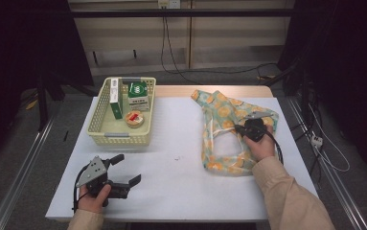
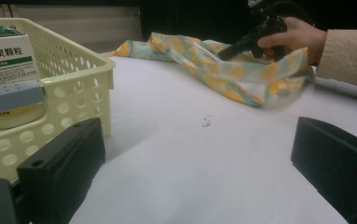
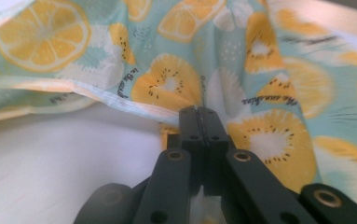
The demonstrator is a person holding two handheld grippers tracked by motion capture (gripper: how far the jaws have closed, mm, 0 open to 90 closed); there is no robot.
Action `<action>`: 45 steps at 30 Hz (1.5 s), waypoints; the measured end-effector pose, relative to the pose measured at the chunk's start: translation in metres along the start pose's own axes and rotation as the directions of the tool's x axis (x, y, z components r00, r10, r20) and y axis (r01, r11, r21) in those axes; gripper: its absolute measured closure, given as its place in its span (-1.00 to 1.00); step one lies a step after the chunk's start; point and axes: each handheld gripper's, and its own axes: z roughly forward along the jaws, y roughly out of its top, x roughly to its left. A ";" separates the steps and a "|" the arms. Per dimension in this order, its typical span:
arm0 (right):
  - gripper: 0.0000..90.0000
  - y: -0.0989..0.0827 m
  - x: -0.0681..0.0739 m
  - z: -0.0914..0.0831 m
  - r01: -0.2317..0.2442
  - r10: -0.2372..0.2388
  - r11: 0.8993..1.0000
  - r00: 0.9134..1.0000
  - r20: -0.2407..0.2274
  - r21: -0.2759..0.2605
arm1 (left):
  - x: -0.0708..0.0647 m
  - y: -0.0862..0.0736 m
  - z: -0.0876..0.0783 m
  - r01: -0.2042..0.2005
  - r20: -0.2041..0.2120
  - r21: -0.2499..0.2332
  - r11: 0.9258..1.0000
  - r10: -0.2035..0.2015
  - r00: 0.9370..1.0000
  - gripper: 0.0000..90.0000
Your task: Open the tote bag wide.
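Fruit-print bag [image 1: 229,129] pinched in R gripper [image 1: 241,128], L gripper [image 1: 126,170] jaws apart nr basket [image 1: 99,125]

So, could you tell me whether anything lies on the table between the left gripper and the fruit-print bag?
Nothing visible does. The left gripper rests open near the table's front-left corner, and bare white table runs from it to the fruit-print bag. The yellow basket sits off to the side, behind the gripper.

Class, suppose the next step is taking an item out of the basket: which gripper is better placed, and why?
Left. The open left gripper is free, close to the cream perforated plastic basket; the right gripper is shut on the lemon-print fabric bag.
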 end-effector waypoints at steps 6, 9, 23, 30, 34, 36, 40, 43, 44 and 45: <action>1.00 0.006 0.012 -0.009 0.026 -0.026 1.000 0.995 -0.095 -0.001 | 0.000 0.000 0.000 0.001 0.005 -0.004 1.000 -0.001 1.000 -0.94; 0.83 0.007 0.028 -0.012 0.049 -0.046 0.999 0.992 -0.119 0.021 | -0.001 0.001 0.001 -0.007 0.009 -0.004 1.000 0.007 1.000 -0.94; -0.22 0.013 0.125 -0.038 0.128 -0.116 0.992 0.926 -0.359 0.010 | -0.003 0.003 0.001 -0.019 0.007 -0.005 1.000 0.019 1.000 -0.94; 0.18 -0.005 0.138 -0.013 0.146 -0.113 0.986 0.942 -0.316 0.083 | -0.003 0.003 0.001 -0.011 0.009 -0.006 1.000 0.011 1.000 -0.94; 0.96 -0.005 0.139 -0.014 0.175 -0.138 0.982 0.921 -0.364 0.072 | -0.003 0.002 0.002 -0.003 0.010 -0.005 1.000 0.003 1.000 -0.94; 0.99 -0.003 0.146 -0.016 0.210 -0.176 0.976 0.911 -0.374 0.053 | -0.003 0.003 0.002 -0.015 0.009 0.000 1.000 0.015 1.000 -0.94; 1.00 0.006 0.179 -0.025 0.227 -0.193 0.974 0.854 -0.483 0.013 | -0.002 0.003 0.001 -0.012 0.003 -0.005 1.000 0.012 1.000 -0.94; 1.00 0.010 0.196 -0.029 0.246 -0.210 0.969 0.818 -0.535 -0.004 | -0.002 0.003 0.001 -0.012 0.004 -0.005 1.000 0.012 1.000 -0.94; 1.00 0.012 0.204 -0.032 0.257 -0.221 0.966 0.800 -0.558 -0.013 | -0.002 0.003 0.001 -0.012 0.004 -0.006 1.000 0.012 1.000 -0.94; 1.00 0.013 0.212 -0.034 0.257 -0.218 0.966 0.780 -0.586 -0.018 | -0.002 0.003 0.001 -0.014 0.005 -0.006 1.000 0.014 1.000 -0.94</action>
